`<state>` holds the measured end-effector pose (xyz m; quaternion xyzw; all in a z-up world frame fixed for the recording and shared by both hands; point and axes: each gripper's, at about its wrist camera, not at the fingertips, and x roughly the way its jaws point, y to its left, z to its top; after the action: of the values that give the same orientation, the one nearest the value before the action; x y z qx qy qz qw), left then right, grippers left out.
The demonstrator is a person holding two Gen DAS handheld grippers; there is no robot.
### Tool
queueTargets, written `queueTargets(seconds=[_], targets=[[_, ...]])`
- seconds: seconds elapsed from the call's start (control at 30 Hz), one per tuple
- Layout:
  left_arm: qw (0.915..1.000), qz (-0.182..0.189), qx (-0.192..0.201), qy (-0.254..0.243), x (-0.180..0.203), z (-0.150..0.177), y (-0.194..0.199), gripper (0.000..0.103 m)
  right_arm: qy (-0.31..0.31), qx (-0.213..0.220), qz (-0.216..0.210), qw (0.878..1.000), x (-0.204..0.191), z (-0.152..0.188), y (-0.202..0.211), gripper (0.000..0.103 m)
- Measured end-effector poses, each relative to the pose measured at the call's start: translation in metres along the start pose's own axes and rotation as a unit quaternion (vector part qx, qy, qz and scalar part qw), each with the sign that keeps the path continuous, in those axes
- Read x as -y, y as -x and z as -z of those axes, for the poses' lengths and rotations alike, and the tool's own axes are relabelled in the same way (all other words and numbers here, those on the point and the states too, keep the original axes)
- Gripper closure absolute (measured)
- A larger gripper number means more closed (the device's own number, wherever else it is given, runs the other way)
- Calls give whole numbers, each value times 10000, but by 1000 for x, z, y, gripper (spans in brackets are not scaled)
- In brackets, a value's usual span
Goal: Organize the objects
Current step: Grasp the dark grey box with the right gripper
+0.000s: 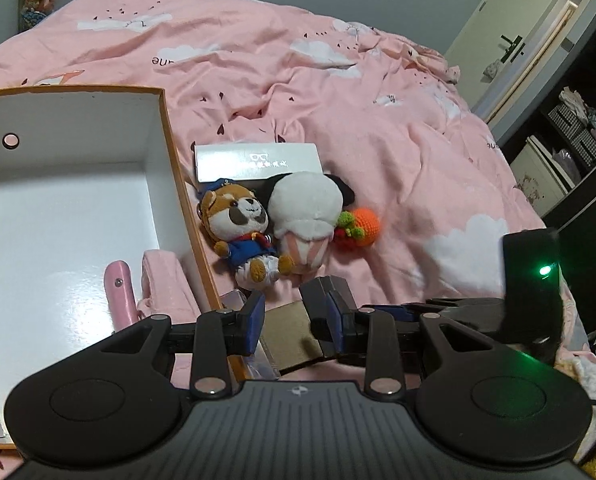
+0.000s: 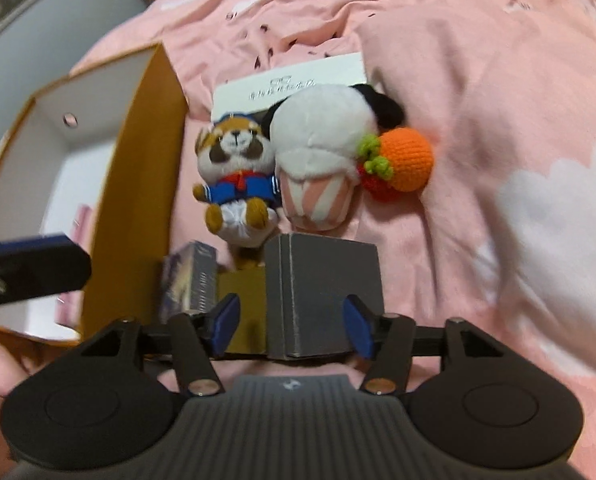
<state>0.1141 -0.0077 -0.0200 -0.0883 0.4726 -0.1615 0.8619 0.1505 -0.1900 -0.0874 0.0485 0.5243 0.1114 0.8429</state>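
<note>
Beside the orange box [image 2: 137, 184], right gripper [image 2: 291, 322] hung spread wide around grey box [image 2: 322, 300], left gripper [image 1: 283, 320] parted, empty; next likely closing, lifting into box.

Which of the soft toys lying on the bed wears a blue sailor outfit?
The brown and white raccoon plush, nearest the orange box. It has a blue jacket, cap and red neckerchief; the ice-cream plush and orange crochet fruit wear nothing.

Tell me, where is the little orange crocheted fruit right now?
The orange crocheted fruit lies on the pink bedspread, at the right end of the toy row, touching the ice-cream plush.
</note>
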Motion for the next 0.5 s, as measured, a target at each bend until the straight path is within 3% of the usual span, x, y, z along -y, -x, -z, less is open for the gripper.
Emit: queueTargets(seconds=[0.17, 0.27, 0.5], targets=[[10000, -67, -64, -32, 3, 1, -4, 66, 77, -65, 287, 9995, 2, -3, -22, 33], [9999, -56, -89, -53, 4, 1, -6, 66, -13, -158, 214, 9996, 7, -4, -33, 24], [9998, -68, -132, -140, 9, 1, -8, 66, -500, -98, 103, 9986, 23, -1, -21, 47]])
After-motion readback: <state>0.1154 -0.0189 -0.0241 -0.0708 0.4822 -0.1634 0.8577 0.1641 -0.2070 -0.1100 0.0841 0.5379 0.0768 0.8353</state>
